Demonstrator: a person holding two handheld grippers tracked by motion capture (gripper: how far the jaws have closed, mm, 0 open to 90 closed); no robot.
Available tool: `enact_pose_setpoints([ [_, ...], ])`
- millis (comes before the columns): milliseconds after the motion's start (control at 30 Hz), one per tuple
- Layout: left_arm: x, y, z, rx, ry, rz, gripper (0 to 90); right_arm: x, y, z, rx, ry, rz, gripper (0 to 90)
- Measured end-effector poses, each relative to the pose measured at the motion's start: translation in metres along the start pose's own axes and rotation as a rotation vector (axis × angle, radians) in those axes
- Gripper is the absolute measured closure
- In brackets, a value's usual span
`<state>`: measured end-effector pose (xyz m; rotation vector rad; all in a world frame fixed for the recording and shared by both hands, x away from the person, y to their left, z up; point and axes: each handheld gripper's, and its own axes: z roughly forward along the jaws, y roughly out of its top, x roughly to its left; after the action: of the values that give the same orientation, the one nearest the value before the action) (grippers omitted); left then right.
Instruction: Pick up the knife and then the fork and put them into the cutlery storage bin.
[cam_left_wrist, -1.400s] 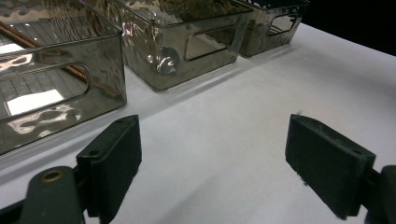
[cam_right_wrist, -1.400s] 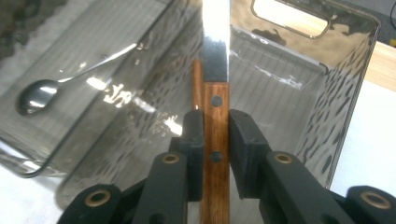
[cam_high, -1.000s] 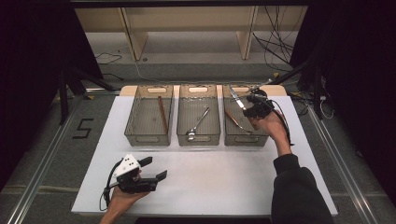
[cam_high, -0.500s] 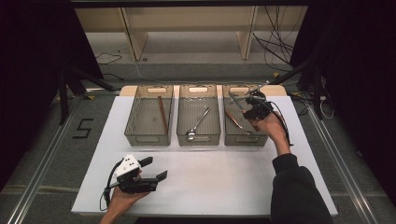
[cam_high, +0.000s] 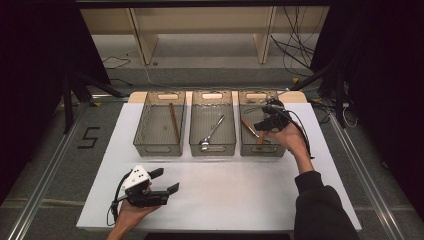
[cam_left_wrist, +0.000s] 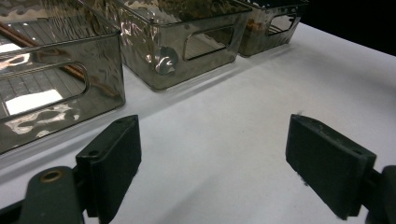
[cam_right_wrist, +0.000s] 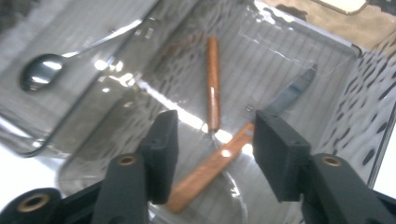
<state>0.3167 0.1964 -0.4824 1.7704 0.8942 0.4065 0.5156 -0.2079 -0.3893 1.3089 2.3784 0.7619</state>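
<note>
White tabletop (cam_high: 240, 195) under dark studio curtains carries three smoky plastic bins in a row, where cutlery is being sorted by kind. Wooden-handled knife (cam_right_wrist: 219, 161) lies on the floor of the right bin (cam_high: 250, 146), its brown handle crossing a second wooden-handled piece (cam_right_wrist: 213, 84), with the steel blade (cam_right_wrist: 292, 91) angled toward the far wall. Directly above it hangs the right tool (cam_right_wrist: 212, 154), its jaws just opened to a middling gap with nothing pressed between the pads; the knife rests on the bin floor below them, apparently set down there.

In the high view the right tool (cam_high: 267, 124) is held over that same bin by a person's hand in a dark sleeve. Next over, the middle bin (cam_high: 212, 146) holds a metal spoon (cam_high: 211, 134), and the left bin (cam_high: 157, 146) holds a single brown stick-like piece (cam_high: 174, 122), too thin to identify further.

Nearer the person, the left tool (cam_high: 167, 182) rests low over bare tabletop, well apart from the bins, jaws spread wide and empty; the left gripper view confirms nothing lies between its pads (cam_left_wrist: 112, 163).

By the look of things, the sorting is far along: each bin has contents and no loose cutlery lies on the white surface. What remains, most likely, is for the right tool to lift clear of the bin.
</note>
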Motion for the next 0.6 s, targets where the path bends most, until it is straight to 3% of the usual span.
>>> enact_pose_setpoints([
  [200, 0.0, 0.0, 0.0, 0.001, 0.001, 0.0, 17.9, 0.01, -0.012, -0.015, -0.076, 0.037, 0.009, 44.1],
  [367, 0.0, 0.0, 0.0, 0.002, 0.001, 0.001, 17.9, 0.024, -0.022, -0.026, -0.129, 0.067, -0.014, 40.0],
  [600, 0.0, 0.0, 0.0, 0.001, 0.001, 0.001, 18.0, 0.04, -0.036, -0.035, -0.182, 0.119, -0.01, 36.4],
])
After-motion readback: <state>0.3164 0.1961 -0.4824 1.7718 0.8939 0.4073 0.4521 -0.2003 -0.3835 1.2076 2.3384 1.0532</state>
